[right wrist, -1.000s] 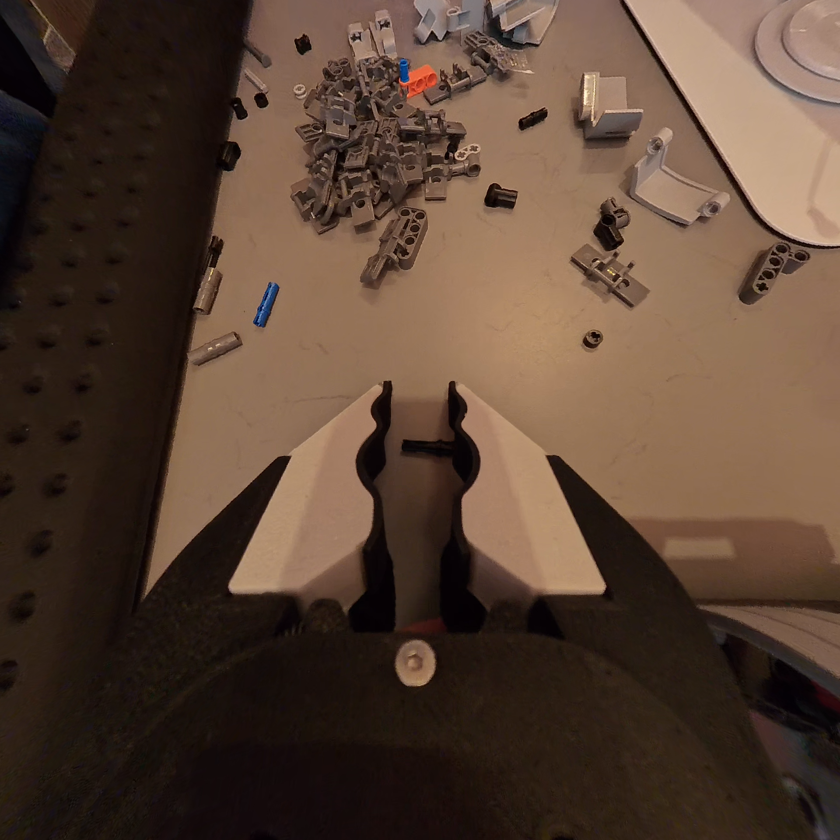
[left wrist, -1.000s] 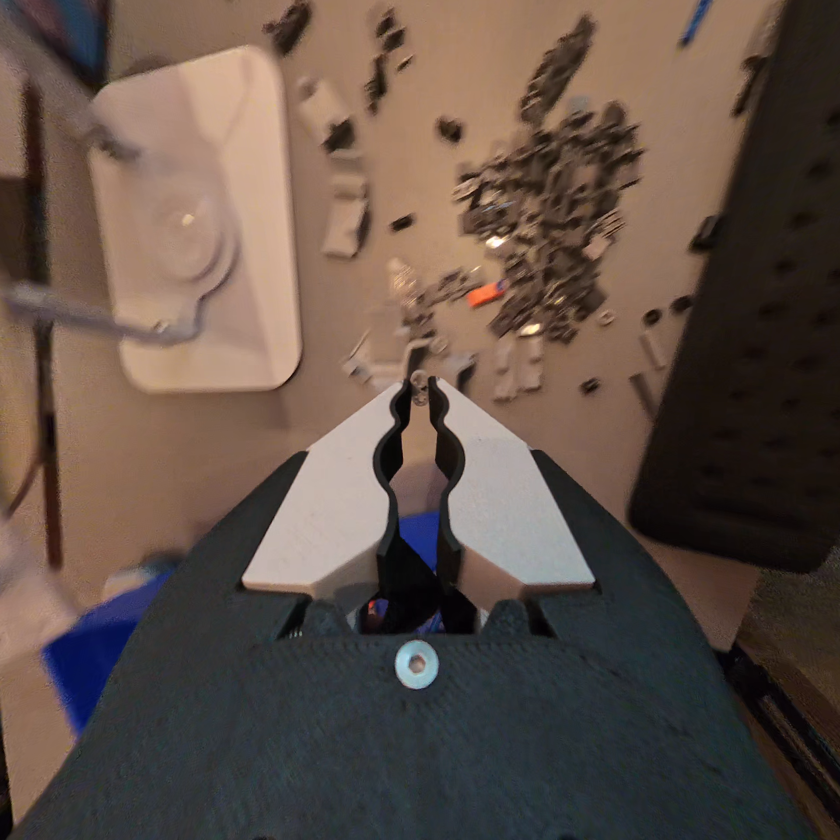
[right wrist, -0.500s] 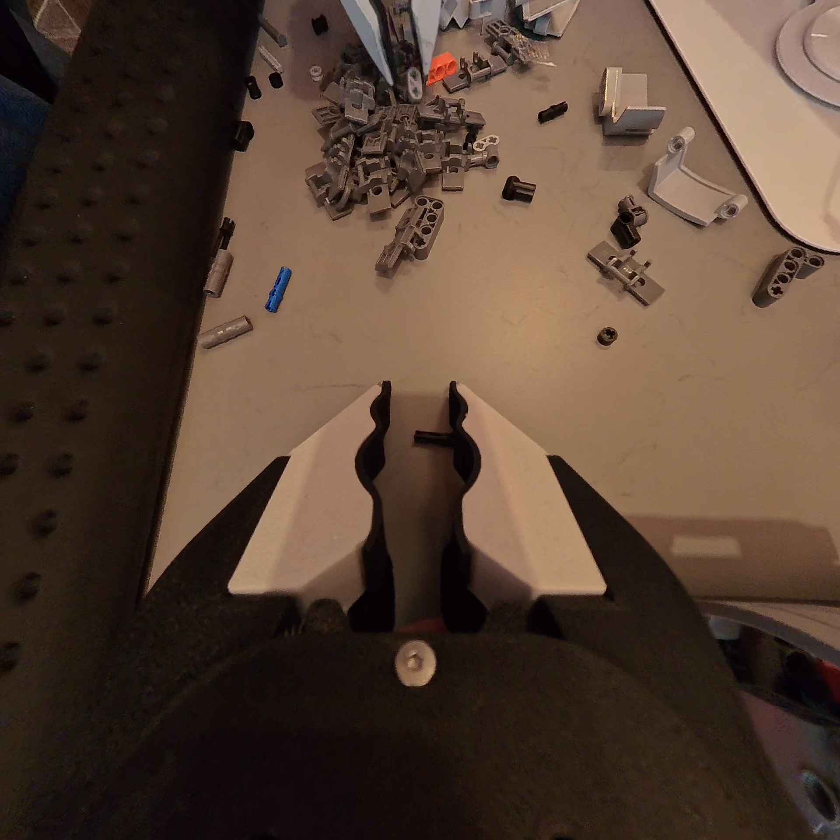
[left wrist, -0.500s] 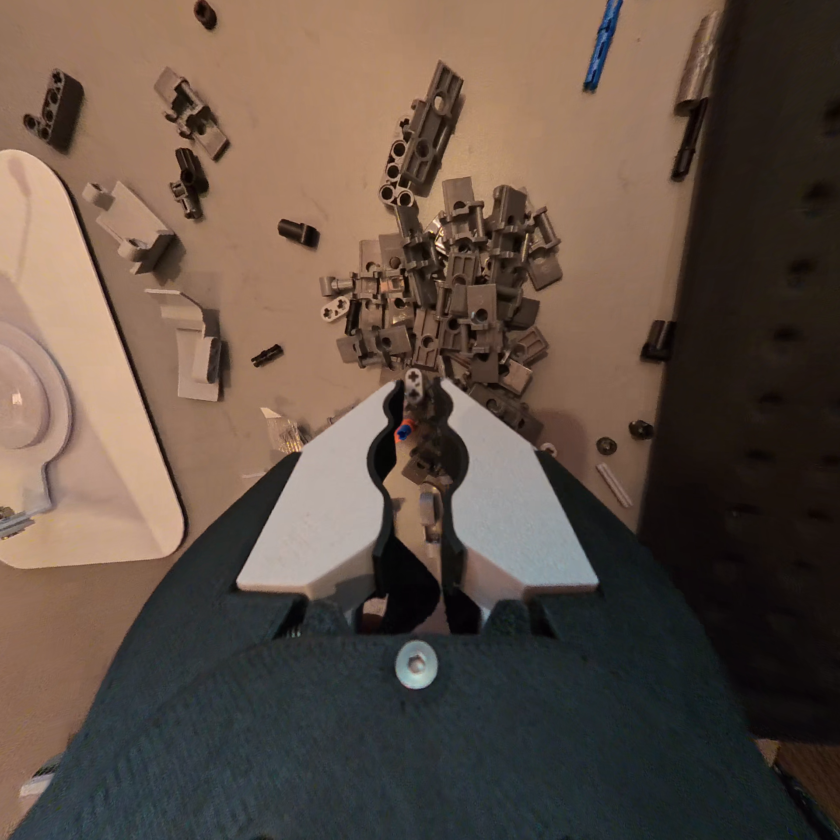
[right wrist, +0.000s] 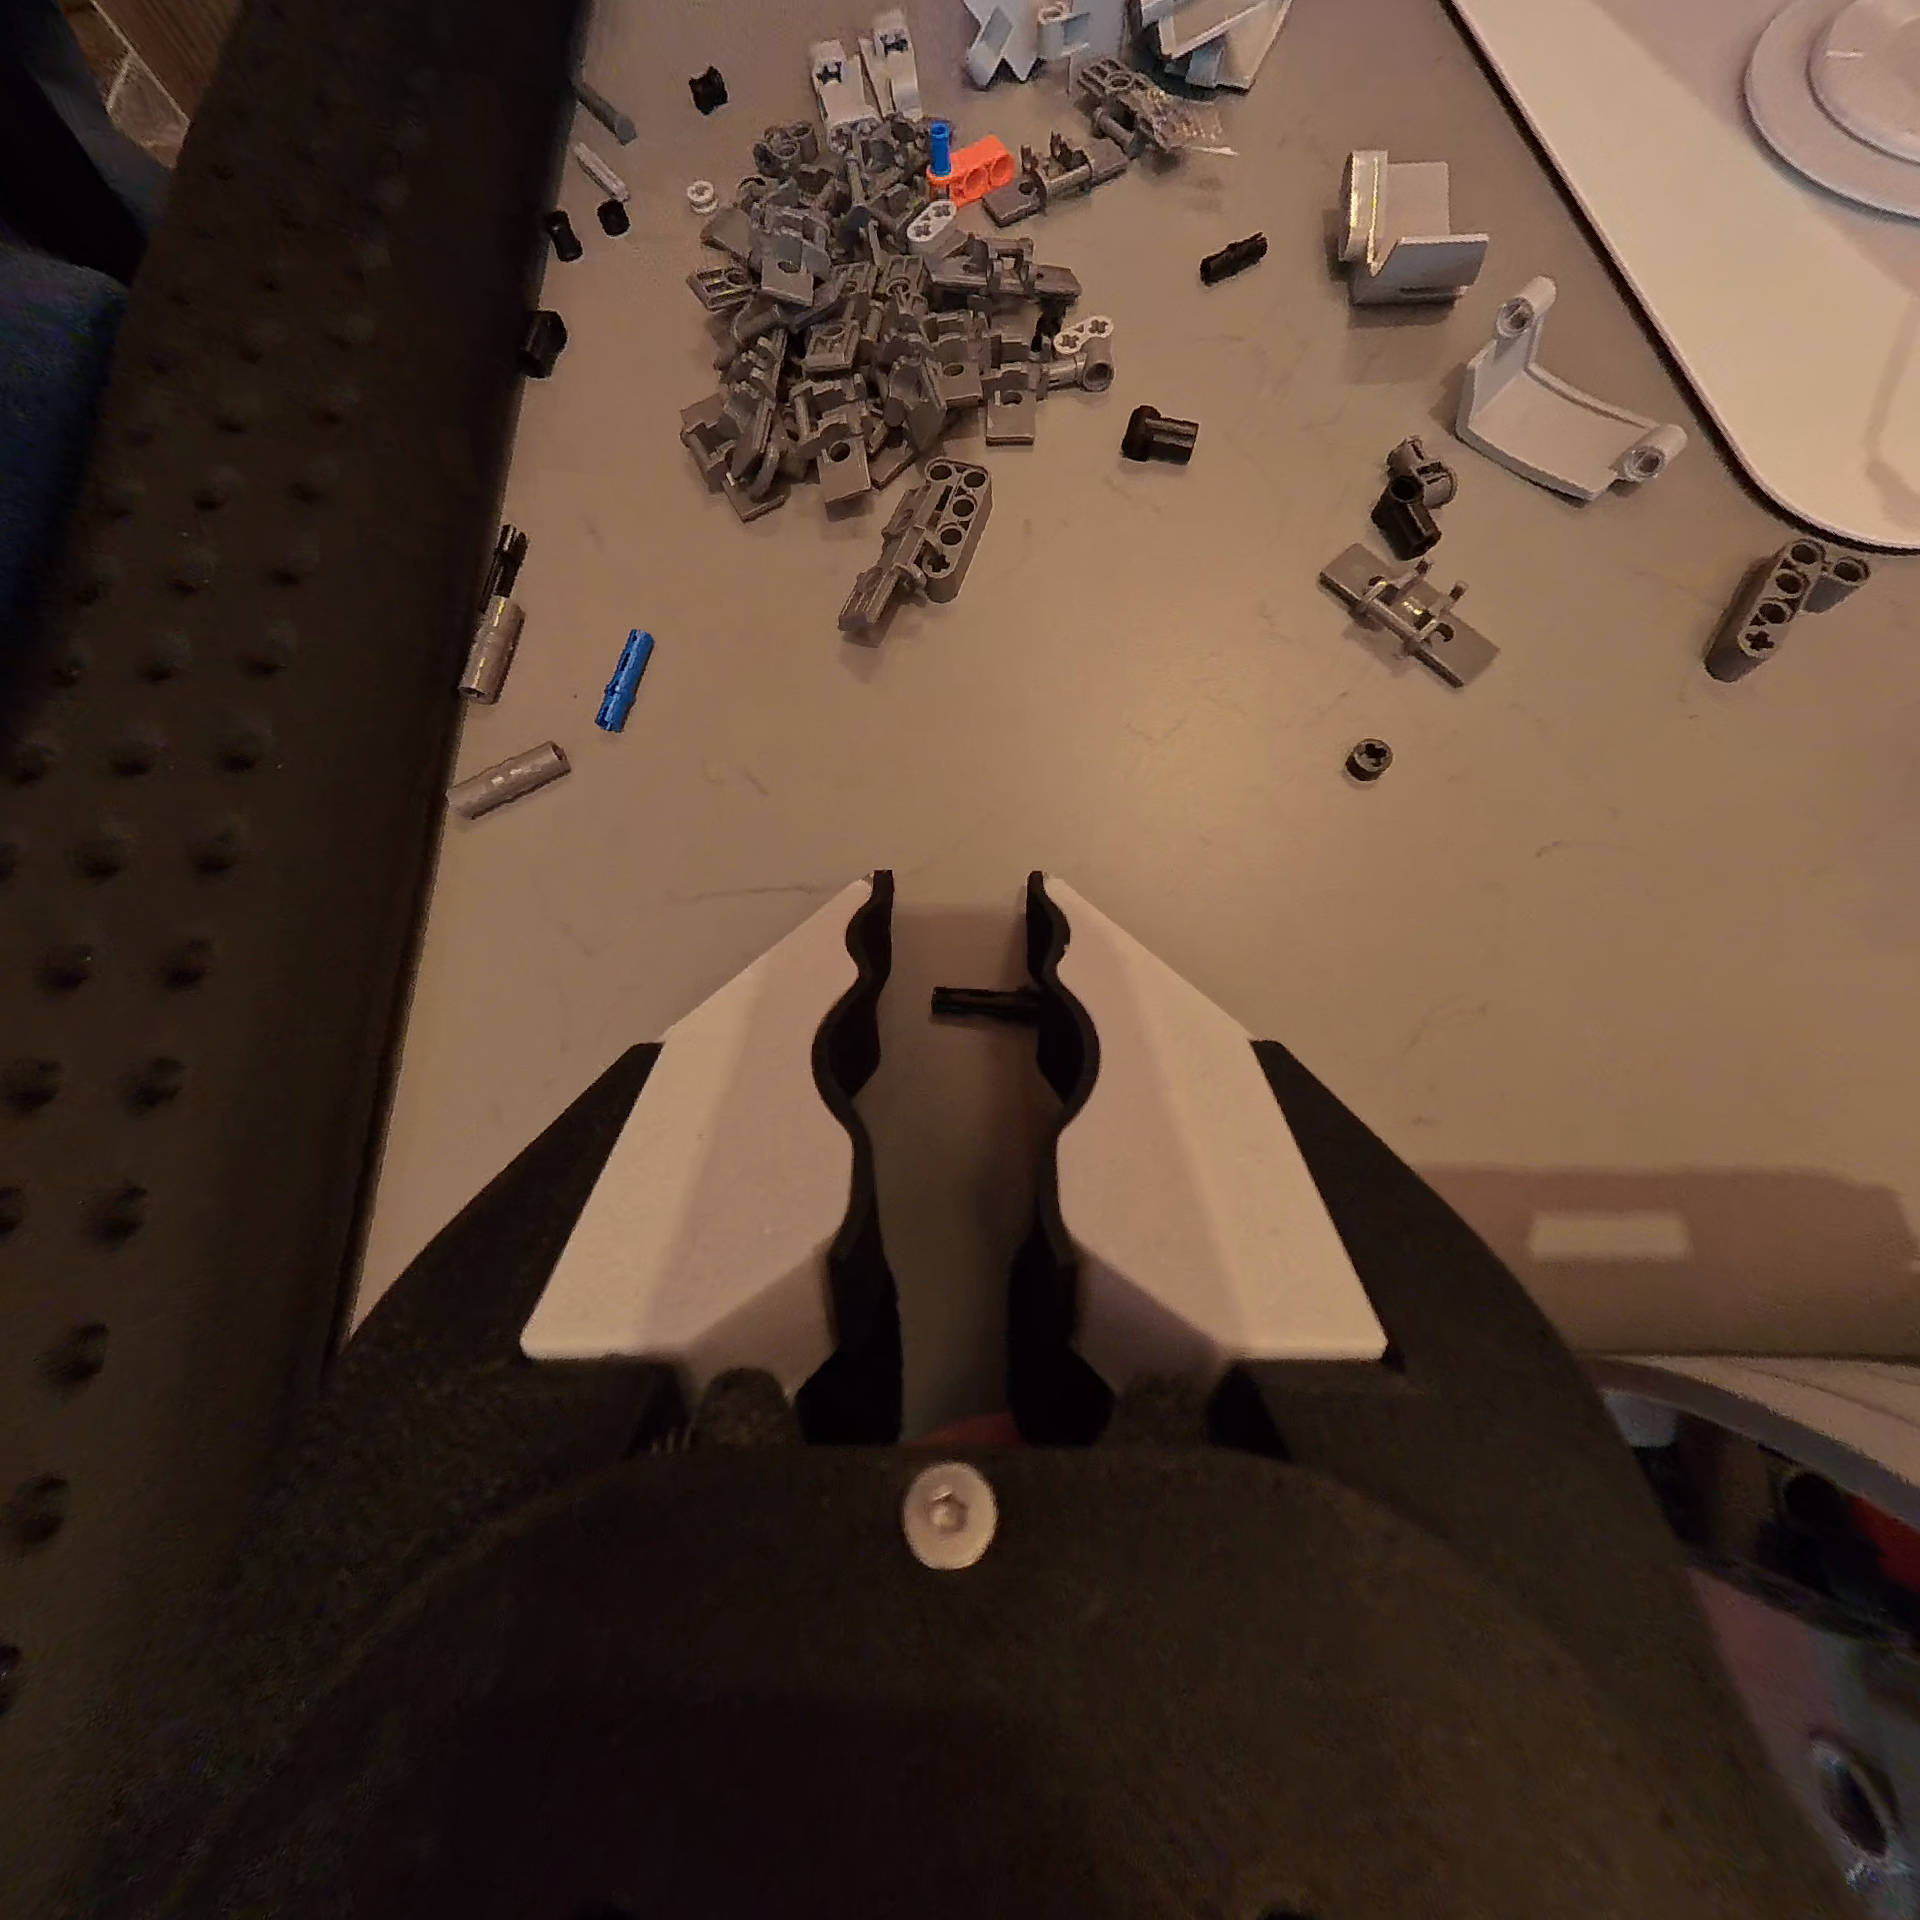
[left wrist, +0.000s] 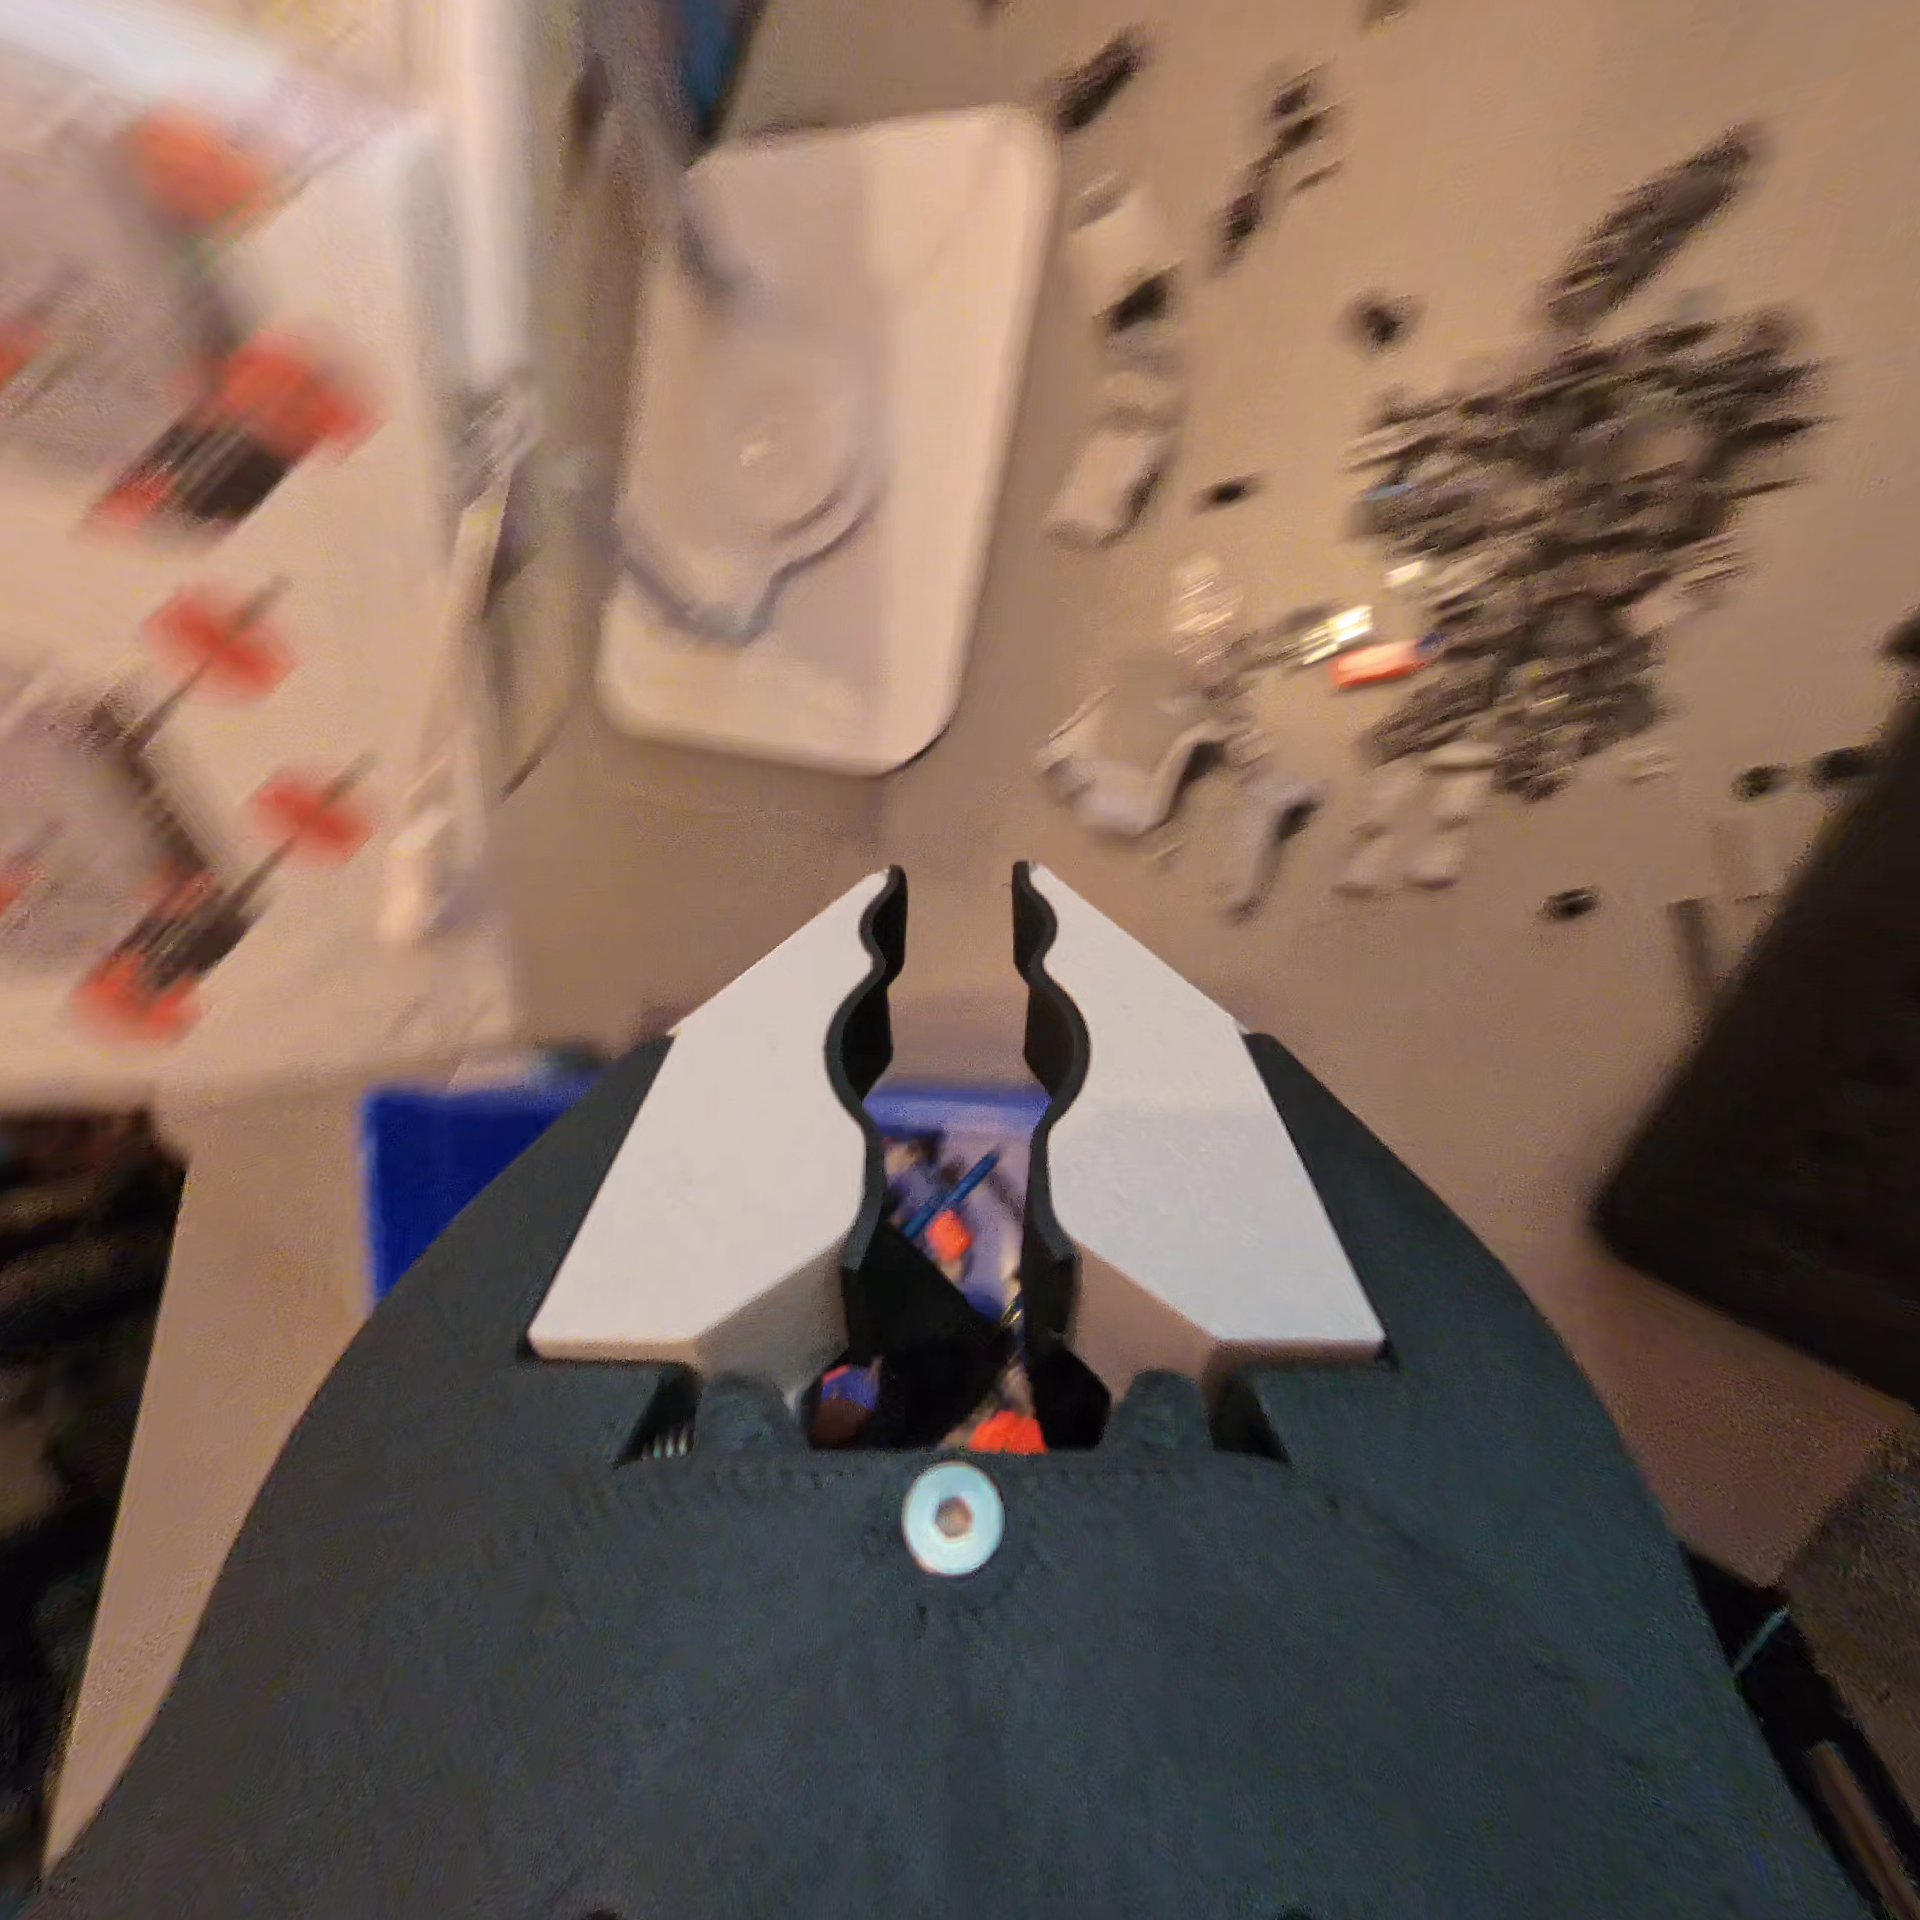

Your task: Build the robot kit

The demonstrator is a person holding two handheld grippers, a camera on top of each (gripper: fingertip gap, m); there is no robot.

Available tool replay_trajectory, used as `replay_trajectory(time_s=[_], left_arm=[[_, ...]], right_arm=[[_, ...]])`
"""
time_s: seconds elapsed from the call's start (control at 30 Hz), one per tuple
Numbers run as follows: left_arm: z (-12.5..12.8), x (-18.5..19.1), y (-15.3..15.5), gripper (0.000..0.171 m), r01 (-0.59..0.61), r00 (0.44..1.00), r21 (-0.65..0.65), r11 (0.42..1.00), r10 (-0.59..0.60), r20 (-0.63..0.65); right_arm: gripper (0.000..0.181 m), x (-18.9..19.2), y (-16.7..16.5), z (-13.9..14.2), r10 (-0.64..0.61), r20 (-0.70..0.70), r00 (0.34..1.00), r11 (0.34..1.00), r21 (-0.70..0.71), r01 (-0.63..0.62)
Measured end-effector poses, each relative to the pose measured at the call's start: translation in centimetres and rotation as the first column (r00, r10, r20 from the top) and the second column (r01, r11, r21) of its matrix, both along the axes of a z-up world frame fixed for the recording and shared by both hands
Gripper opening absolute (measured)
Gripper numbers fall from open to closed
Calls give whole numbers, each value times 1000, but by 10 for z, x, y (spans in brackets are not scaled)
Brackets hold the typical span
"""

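My left gripper point(left wrist: 958, 883) is open and empty, held high over a blue bin point(left wrist: 447, 1164) of small parts at the table's near edge. The left wrist view is blurred by motion. My right gripper point(right wrist: 958, 894) is open, low over the grey table point(right wrist: 1143, 831). A small black pin point(right wrist: 982, 1001) juts sideways from its right finger into the gap and does not reach the left finger. A pile of grey bricks point(right wrist: 873, 343) lies ahead of it; the same pile shows in the left wrist view point(left wrist: 1558, 540).
A white tray point(right wrist: 1683, 208) holding a clear disc sits at the right and also shows in the left wrist view point(left wrist: 831, 416). A black studded board point(right wrist: 239, 623) borders the left. An orange brick point(right wrist: 977, 166), a blue pin point(right wrist: 623, 681) and loose grey parts lie scattered. Printed sheets point(left wrist: 208, 520) lie left. About 35 centimetres separates my left fingertips from my right.
My left gripper was shut on a small grey piece over the pile; it has since pulled back over the blue bin and opened, and the piece is gone. My right gripper has barely moved.
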State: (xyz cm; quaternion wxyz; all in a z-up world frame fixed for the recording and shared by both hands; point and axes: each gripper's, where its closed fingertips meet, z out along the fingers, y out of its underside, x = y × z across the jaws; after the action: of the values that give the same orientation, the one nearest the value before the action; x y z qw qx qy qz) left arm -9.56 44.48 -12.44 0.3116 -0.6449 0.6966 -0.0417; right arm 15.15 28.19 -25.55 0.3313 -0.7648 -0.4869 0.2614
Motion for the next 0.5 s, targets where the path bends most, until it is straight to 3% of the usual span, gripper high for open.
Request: replay_trajectory(time_s=[0.1, 0.2, 0.3, 0.5], left_arm=[[13, -64, 71, 18, -210, 978, 10, 978, 210, -7], [1, -117, 126, 16, -350, 936, -5, 937, 350, -35], [-28, -145, 156, 18, -410, 912, -96, 907, 405, -65], [-92, -178, 185, 29, -420, 877, -67, 905, 385, -288]], right_arm=[[23, 0, 1, 0, -4, 2, 1000, 1000, -1, 4], [23, 0, 1, 0, -9, 0, 1000, 1000, -5, 9], [23, 1, 2, -1, -12, 3, 1000, 1000, -8, 12], [23, 1, 3, -1, -21, 0, 1000, 1000, -16, 21]])
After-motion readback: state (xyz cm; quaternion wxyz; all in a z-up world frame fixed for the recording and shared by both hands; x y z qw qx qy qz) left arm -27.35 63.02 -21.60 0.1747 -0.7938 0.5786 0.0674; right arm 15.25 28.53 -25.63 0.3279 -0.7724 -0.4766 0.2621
